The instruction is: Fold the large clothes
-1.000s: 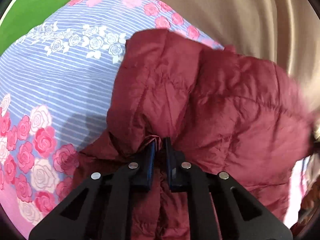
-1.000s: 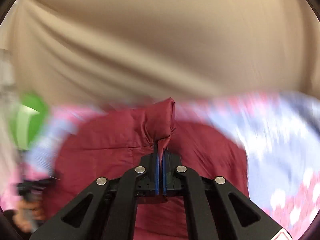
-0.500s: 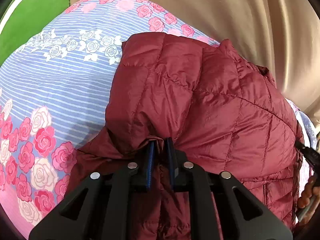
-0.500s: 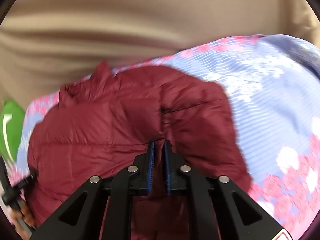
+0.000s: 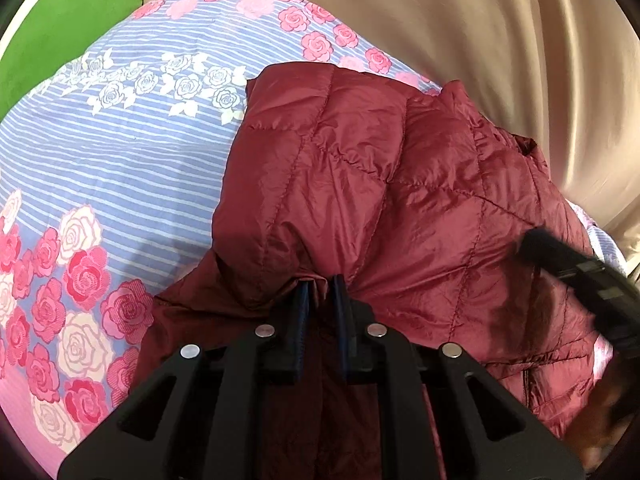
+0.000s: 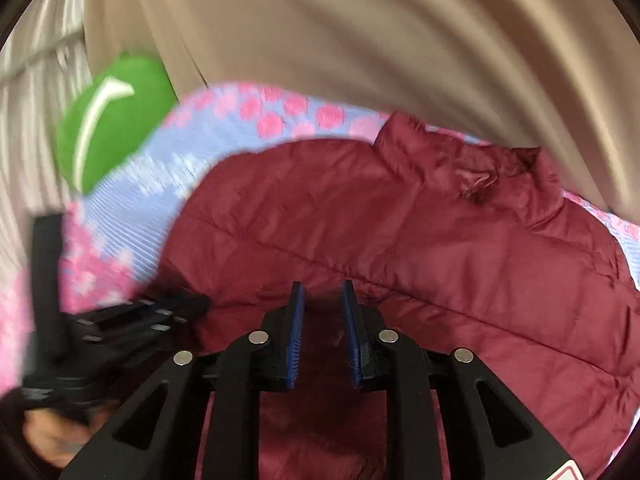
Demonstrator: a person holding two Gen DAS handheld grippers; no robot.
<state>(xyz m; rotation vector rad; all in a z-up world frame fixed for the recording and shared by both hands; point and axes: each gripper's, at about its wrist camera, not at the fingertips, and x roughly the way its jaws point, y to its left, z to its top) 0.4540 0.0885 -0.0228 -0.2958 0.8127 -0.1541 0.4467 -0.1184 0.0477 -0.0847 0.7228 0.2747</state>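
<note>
Maroon quilted jacket (image 5: 384,200) lies spread on a flowered bedsheet (image 5: 120,168), directly ahead of and beneath both grippers. In the left wrist view a folded-over panel of it rises in front of the left gripper (image 5: 320,292), whose two fingers are drawn close with a pinch of the maroon fabric bunched between their blue pads; the grip sits at the near edge of that fold. To that gripper's right, blurred, the other tool crosses above the jacket's right side. In the right wrist view the right gripper (image 6: 322,300) hovers just above the jacket's near part with its fingers parted and only a bare gap between the blue pads, nothing held. Beyond it the jacket's collar (image 6: 472,160) stands up at the far edge, toward the right. The left tool appears blurred at that gripper's lower left, near the jacket's left edge. Past the sheet hangs a beige curtain (image 6: 360,32), and a green cushion (image 6: 108,120) sits far left of the right gripper.
</note>
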